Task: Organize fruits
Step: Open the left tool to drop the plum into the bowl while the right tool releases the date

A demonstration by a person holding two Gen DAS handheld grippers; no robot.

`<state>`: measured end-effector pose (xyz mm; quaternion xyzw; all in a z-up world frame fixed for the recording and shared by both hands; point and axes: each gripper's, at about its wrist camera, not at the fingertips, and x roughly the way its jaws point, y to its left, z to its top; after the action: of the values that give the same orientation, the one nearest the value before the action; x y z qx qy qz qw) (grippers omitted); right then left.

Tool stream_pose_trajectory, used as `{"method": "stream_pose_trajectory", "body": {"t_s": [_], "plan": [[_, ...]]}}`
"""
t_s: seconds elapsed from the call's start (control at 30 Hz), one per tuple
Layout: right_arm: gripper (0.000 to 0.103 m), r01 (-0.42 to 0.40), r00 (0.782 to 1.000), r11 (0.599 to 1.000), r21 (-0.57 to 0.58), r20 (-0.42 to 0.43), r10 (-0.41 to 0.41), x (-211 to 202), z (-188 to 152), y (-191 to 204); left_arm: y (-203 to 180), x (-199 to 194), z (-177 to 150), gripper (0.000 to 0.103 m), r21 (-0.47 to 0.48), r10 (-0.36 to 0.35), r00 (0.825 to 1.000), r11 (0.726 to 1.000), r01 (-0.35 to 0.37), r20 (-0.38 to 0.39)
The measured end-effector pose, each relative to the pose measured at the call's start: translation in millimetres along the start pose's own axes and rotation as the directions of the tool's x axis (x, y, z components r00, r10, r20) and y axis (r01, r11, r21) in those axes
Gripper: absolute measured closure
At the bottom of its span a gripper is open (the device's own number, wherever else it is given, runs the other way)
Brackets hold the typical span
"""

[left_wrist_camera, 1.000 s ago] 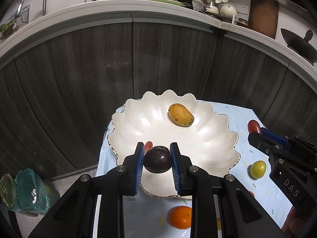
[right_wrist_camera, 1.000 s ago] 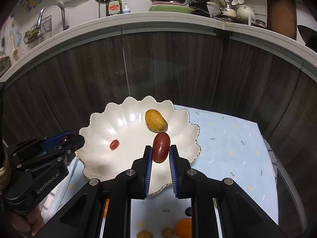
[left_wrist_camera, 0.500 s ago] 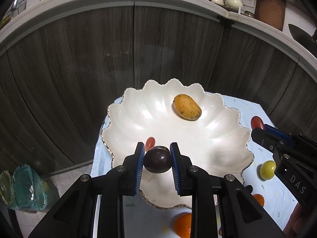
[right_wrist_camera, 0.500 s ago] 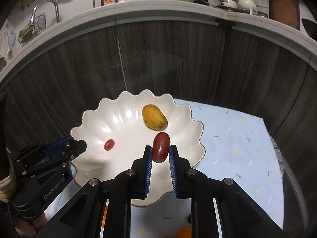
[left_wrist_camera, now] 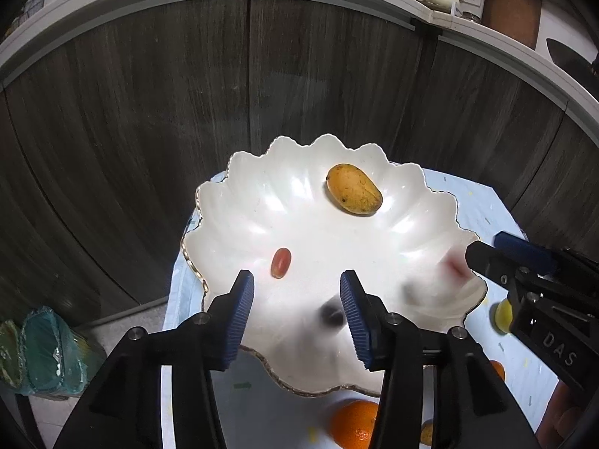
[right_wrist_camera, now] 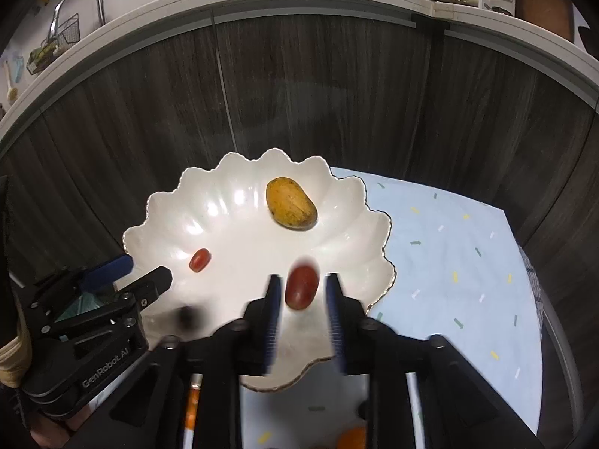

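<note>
**Both grippers letting go over the plate: release clean, then back off**

Nearest, left gripper (left_wrist_camera: 295, 312): jaws opening, pads spread, nothing pinched. The dark round fruit (left_wrist_camera: 331, 314) is a blur just off the right pad, low over the near part of the scalloped white plate (left_wrist_camera: 232, 194). Can't tell if it has landed or is rolling.

Right gripper (right_wrist_camera: 302, 299): jaws opening too. The red oblong fruit (right_wrist_camera: 301, 286) sits between the pads with a gap either side, motion-smeared, over the plate's near right part. Not pressed.

Further in: small red grape (left_wrist_camera: 280, 262) on the plate's left, mango (left_wrist_camera: 353, 194) towards the far rim. Both apart from the dropped fruits.

Doing it well, my read: hold both tools steady until the fruit settles, open wide enough that the pads don't drag it, then lift straight back. The plate floor looks shallow and glossy, so round fruit may roll towards the rim or knock the grape.

Still off the plate on the pale blue cloth (right_wrist_camera: 449, 247): an orange (left_wrist_camera: 353, 424) and a yellow-green fruit (left_wrist_camera: 501, 316), likely next.
</note>
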<state>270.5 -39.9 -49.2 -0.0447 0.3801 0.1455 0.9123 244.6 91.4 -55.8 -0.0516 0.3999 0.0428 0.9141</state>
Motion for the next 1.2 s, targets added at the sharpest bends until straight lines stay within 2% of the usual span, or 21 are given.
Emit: {"method": "stream_pose_trajectory", "body": {"t_s": [0.03, 0.13, 0.2, 0.37, 0.53, 0.6, 0.9, 1.2], "plan": [[0.053, 0.006, 1.000, 1.000, 0.004, 0.004, -0.006, -0.9, 0.0, -0.7, 0.4, -0.2, 0.2, 0.055, 0.001, 0.007, 1.000, 1.000, -0.007, 0.002], [0.038, 0.025, 1.000, 1.000, 0.014, 0.011, -0.025, -4.2, 0.0, -3.6, 1.4, -3.9, 0.0, 0.053, 0.005, 0.019, 1.000, 1.000, -0.019, 0.010], [0.033, 0.032, 0.999, 0.999, 0.019, 0.020, -0.032, -7.3, -0.2, -4.8, 1.6, -6.8, 0.2, 0.049, 0.006, 0.018, 1.000, 1.000, -0.018, 0.010], [0.030, 0.035, 0.999, 0.999, 0.022, 0.030, -0.036, -15.3, -1.1, -7.0, 0.4, -17.2, 0.7, 0.036, 0.014, 0.033, 0.999, 0.999, -0.034, 0.033], [0.026, 0.045, 0.998, 0.999, 0.025, 0.038, -0.046, -25.1, -2.9, -9.1, -0.2, -27.6, 0.7, 0.034, 0.017, 0.040, 0.998, 0.999, -0.041, 0.045], [0.026, 0.049, 0.998, 0.998, 0.026, 0.043, -0.051, -30.5, -4.3, -9.8, -0.9, -32.9, 0.4, 0.030, 0.017, 0.039, 0.998, 0.999, -0.040, 0.052], [0.026, 0.061, 0.995, 0.997, 0.046, 0.076, -0.064, -58.2, -11.8, -17.1, -9.7, -57.4, -1.6, 0.025, 0.035, 0.032, 0.996, 0.999, -0.035, 0.087], [0.026, 0.060, 0.993, 0.996, 0.073, 0.099, -0.067, -80.7, -23.4, -28.0, -26.3, -80.4, -8.3, 0.025, 0.073, 0.019, 0.993, 0.997, -0.027, 0.113]]}}
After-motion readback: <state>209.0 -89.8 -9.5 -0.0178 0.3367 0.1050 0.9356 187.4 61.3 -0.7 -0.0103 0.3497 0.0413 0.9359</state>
